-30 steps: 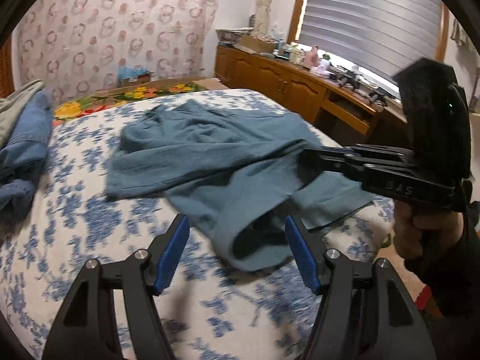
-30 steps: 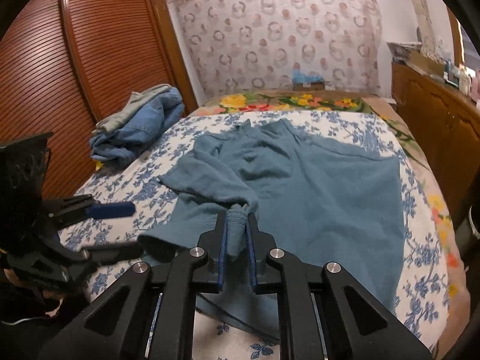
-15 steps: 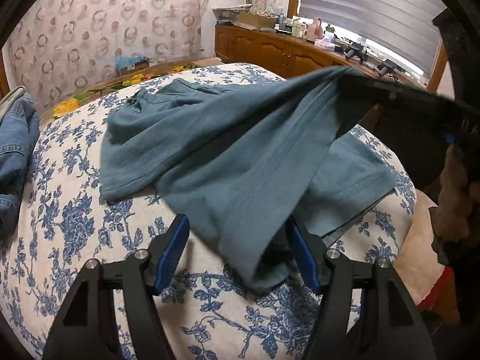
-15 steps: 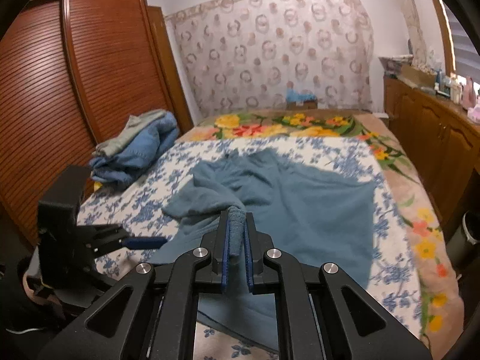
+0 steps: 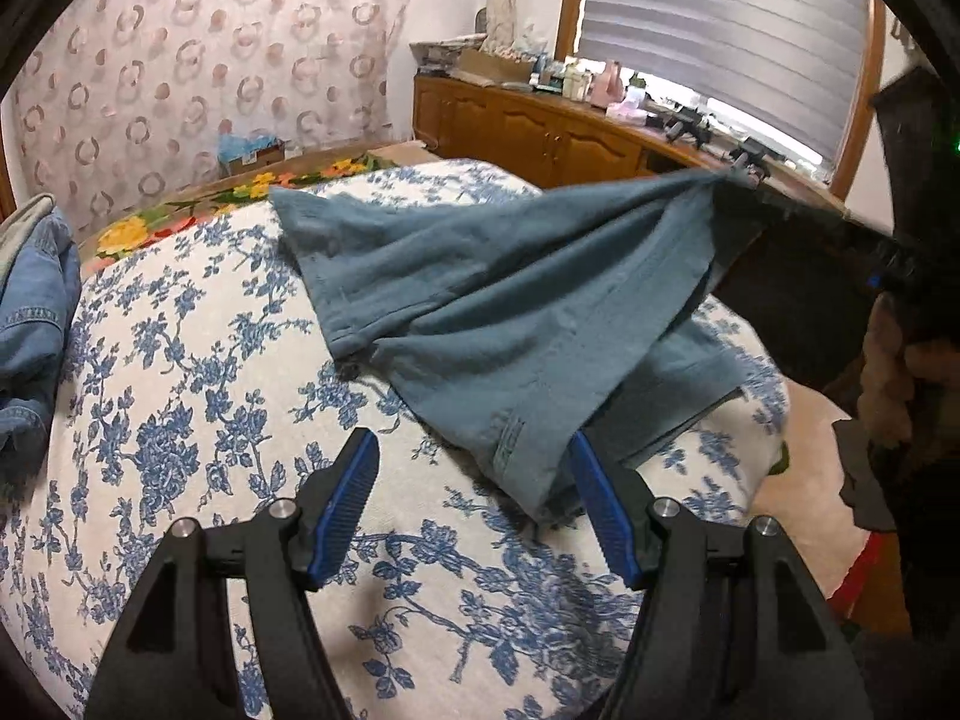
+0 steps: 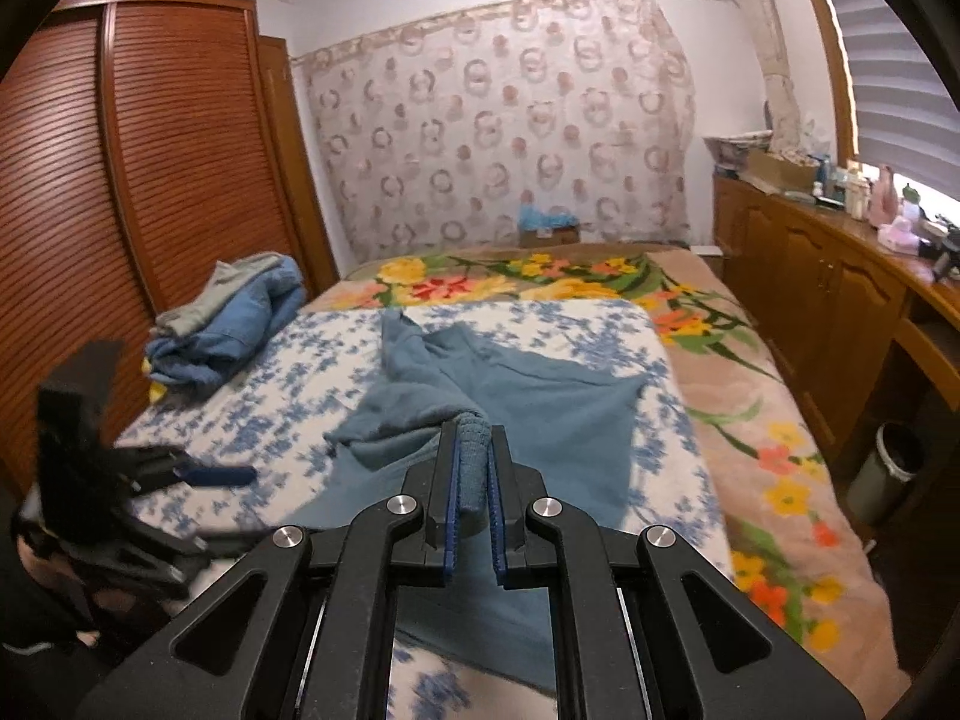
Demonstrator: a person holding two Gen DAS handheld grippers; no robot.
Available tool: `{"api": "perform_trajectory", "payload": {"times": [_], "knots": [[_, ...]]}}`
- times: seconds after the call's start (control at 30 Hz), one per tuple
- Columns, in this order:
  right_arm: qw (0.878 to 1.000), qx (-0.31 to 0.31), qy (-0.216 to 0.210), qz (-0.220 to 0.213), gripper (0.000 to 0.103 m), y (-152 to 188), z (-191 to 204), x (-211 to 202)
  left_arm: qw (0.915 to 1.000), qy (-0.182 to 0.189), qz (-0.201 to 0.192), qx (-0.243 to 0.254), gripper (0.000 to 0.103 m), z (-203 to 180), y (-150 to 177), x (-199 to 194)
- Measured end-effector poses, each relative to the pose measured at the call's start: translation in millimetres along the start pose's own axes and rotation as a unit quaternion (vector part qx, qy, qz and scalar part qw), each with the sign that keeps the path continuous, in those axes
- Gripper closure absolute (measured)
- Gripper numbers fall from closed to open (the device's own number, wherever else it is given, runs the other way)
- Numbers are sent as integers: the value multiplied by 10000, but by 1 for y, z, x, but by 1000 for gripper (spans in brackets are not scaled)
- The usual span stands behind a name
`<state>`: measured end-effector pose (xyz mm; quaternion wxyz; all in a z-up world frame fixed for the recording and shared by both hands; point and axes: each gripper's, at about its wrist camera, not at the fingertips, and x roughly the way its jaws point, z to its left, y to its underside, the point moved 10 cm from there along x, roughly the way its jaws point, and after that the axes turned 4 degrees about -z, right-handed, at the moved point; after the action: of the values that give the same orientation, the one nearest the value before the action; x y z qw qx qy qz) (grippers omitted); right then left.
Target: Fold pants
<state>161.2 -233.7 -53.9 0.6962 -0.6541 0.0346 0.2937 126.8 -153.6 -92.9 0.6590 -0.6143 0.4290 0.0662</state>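
Note:
Teal pants point(image 5: 510, 312) lie on a bed with a blue-flowered sheet point(image 5: 180, 420). My right gripper point(image 6: 471, 450) is shut on a bunched edge of the pants point(image 6: 540, 396) and holds it raised above the bed. In the left wrist view the right gripper point(image 5: 735, 180) is at the upper right, and the cloth stretches taut down from it. My left gripper point(image 5: 474, 456) is open low over the sheet. The pants' near corner lies between its fingers, close to the right pad point(image 5: 600, 510). In the right wrist view the left gripper point(image 6: 180, 468) shows at the left.
A pile of denim and grey clothes point(image 6: 240, 312) sits at the bed's far left. A wooden wardrobe point(image 6: 120, 180) stands left of the bed. A low wooden cabinet point(image 6: 840, 300) with bottles runs along the right. A flowered blanket point(image 6: 750, 420) and a small bin point(image 6: 894, 468) are to the right.
The right gripper has risen with the pants' edge, so the cloth went from lying slack to stretched up off the bed. The left gripper stayed open.

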Motion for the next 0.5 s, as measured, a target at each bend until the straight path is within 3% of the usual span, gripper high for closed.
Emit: {"api": "perform_trajectory", "payload": {"times": [0.5], "knots": [[9969, 164, 396, 658, 97, 72, -34, -11, 9998, -74, -102, -178, 37, 13, -7, 0]]}}
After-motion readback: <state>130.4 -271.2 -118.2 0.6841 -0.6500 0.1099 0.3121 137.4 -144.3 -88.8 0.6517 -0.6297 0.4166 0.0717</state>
